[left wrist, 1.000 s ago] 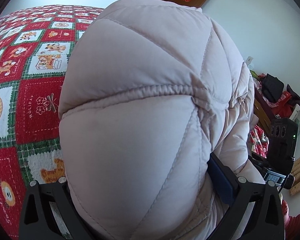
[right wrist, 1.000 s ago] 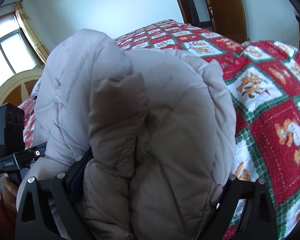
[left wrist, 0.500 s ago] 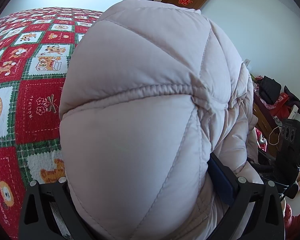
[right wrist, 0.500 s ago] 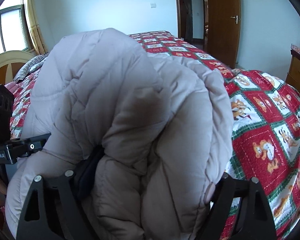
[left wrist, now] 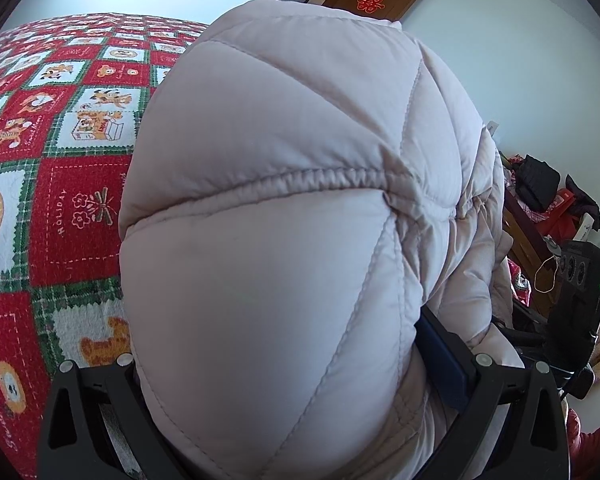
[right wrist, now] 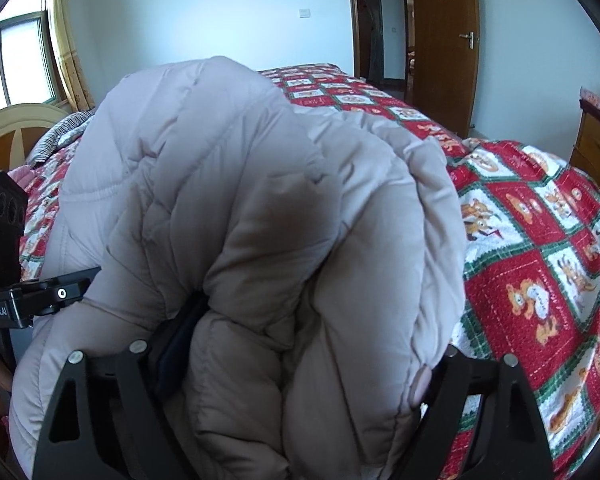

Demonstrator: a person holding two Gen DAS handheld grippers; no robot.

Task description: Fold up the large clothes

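Note:
A puffy pale pink quilted jacket (left wrist: 280, 220) is bunched into a thick bundle and held above the bed. My left gripper (left wrist: 284, 364) is shut on one end of it, its blue pad (left wrist: 444, 360) sunk into the padding. In the right wrist view the jacket (right wrist: 260, 200) shows its folded layers, and my right gripper (right wrist: 300, 364) is shut on that end with its jaws wide around the bulk. All fingertips are hidden in the fabric. Each gripper's black body shows in the other's view: the right one (left wrist: 580, 300), the left one (right wrist: 4, 264).
A red, green and white patchwork bedspread (right wrist: 540, 260) covers the bed (left wrist: 60, 200) under the jacket. A wooden headboard (right wrist: 16, 128) and a window stand at the left. A brown door (right wrist: 444, 40) is behind, a dresser (right wrist: 596, 148) at the right. Piled bags (left wrist: 540, 196) lie beside the bed.
The right wrist view has rolled and lifted a little, so the room now stands more level. The jacket stays gripped at both ends. The left view is almost unchanged.

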